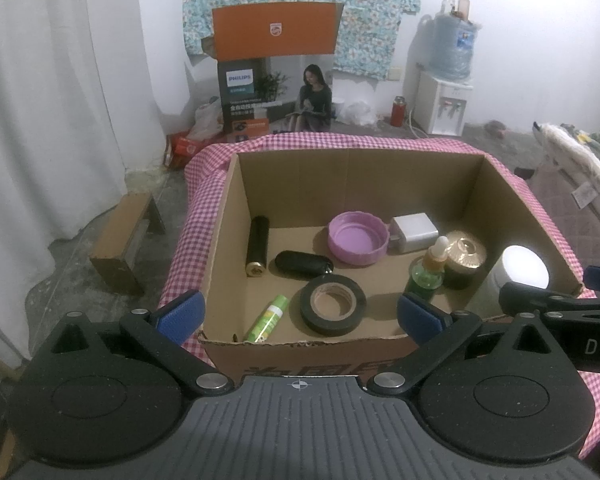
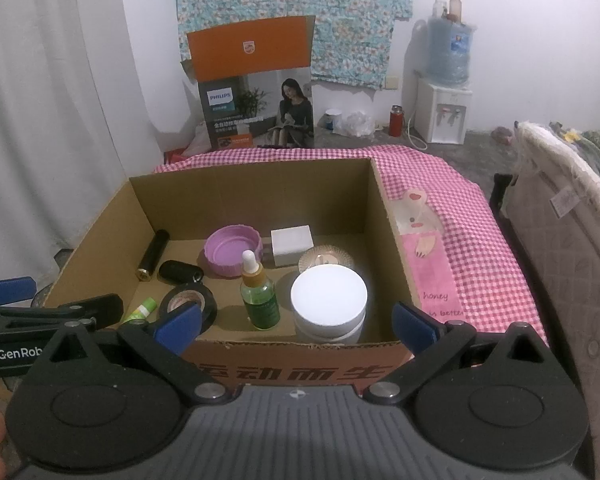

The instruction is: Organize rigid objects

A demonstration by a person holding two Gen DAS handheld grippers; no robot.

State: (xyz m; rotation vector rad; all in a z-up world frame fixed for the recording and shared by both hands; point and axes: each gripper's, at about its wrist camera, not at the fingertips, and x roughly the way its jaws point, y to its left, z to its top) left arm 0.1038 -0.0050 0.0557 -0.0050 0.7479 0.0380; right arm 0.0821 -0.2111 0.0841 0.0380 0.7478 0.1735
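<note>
An open cardboard box [image 1: 220,240] [image 2: 392,240] stands on a pink checked cloth. Inside lie a black tube [image 1: 257,251] [image 2: 153,255], a black key fob [image 1: 302,265] [image 2: 180,272], a black tape roll [image 1: 333,304] [image 2: 188,301], a green glue stick [image 1: 267,318] [image 2: 143,309], a purple lid [image 1: 358,238] [image 2: 233,251], a white charger [image 1: 415,232] [image 2: 292,245], a green dropper bottle [image 1: 430,270] [image 2: 259,294], a gold-lidded jar [image 1: 465,258] [image 2: 326,258] and a white jar [image 1: 522,268] [image 2: 329,306]. My left gripper [image 1: 300,316] and right gripper [image 2: 296,322] are open and empty before the box's near wall.
The pink checked cloth [image 2: 480,240] covers the table, with a pink printed card [image 2: 432,256] right of the box. A mattress edge [image 2: 560,240] stands at the right. Behind are a Philips carton [image 1: 276,80], a water dispenser [image 1: 446,100] and a small stool [image 1: 124,236] on the floor.
</note>
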